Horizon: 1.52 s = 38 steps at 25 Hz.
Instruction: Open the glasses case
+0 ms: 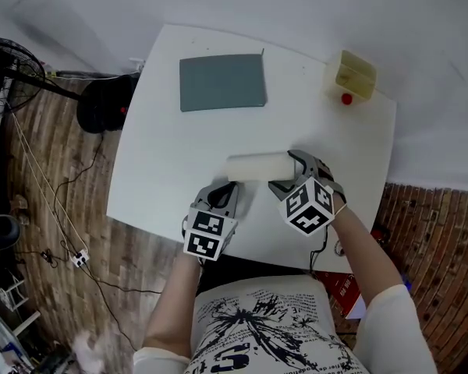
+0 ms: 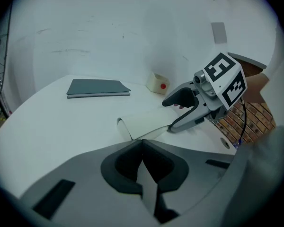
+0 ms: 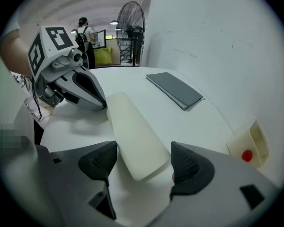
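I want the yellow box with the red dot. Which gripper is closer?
Right. The right gripper sits at the white case's right end, toward the yellow box; the left gripper is farther, near its left end.

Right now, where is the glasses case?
In the head view the cream glasses case lies on the table near its front edge, its right end between the right gripper's open fingers, the left gripper by its left end.

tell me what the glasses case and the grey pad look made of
The glasses case looks like matte cream plastic or faux leather: smooth, rounded, no gloss. The grey pad seems card or cloth-covered: thin, flat, dull, with layered edges.
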Each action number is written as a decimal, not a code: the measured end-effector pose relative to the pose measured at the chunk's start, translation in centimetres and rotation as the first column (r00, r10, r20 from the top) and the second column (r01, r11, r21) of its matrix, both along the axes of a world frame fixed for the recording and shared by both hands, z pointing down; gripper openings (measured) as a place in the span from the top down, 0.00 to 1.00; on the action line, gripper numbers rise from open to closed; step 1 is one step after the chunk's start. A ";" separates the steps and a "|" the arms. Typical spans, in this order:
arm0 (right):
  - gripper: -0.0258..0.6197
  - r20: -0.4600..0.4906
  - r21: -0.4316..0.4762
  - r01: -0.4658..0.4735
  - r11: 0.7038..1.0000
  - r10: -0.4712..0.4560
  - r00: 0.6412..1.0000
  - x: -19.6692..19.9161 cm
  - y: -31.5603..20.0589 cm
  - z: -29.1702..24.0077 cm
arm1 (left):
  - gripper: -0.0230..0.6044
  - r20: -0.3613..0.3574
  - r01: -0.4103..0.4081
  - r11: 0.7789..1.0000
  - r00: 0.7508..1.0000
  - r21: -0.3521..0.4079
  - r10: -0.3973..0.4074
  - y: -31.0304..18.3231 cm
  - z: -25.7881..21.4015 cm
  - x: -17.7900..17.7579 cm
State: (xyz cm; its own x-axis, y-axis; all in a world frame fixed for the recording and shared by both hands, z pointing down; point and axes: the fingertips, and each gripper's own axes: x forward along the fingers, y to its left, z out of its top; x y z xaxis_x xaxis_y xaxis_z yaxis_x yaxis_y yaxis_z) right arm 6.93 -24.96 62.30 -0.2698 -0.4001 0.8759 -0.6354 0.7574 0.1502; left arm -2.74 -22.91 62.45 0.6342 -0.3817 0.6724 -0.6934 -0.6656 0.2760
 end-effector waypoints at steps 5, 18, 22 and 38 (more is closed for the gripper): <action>0.40 0.007 -0.003 0.009 1.000 -0.009 1.000 -0.1 -0.2 -0.4 | 0.94 -0.005 0.000 1.000 1.000 -0.010 0.000 -0.2 0.0 -0.1; 0.69 0.063 0.039 -0.039 0.998 0.036 0.997 -0.4 -1.3 -3.0 | 0.94 -0.002 -0.008 1.000 1.000 -0.010 0.008 0.0 0.2 0.0; 0.71 0.073 0.036 -0.043 0.998 0.040 0.996 -0.5 -1.9 -3.3 | 0.94 -0.001 -0.008 1.000 1.000 -0.008 0.008 0.0 0.1 0.0; 0.75 0.053 0.179 -0.093 0.979 0.085 0.995 0.1 -7.3 -3.2 | 0.94 -0.003 -0.004 1.000 1.000 -0.016 0.004 -0.1 0.1 0.1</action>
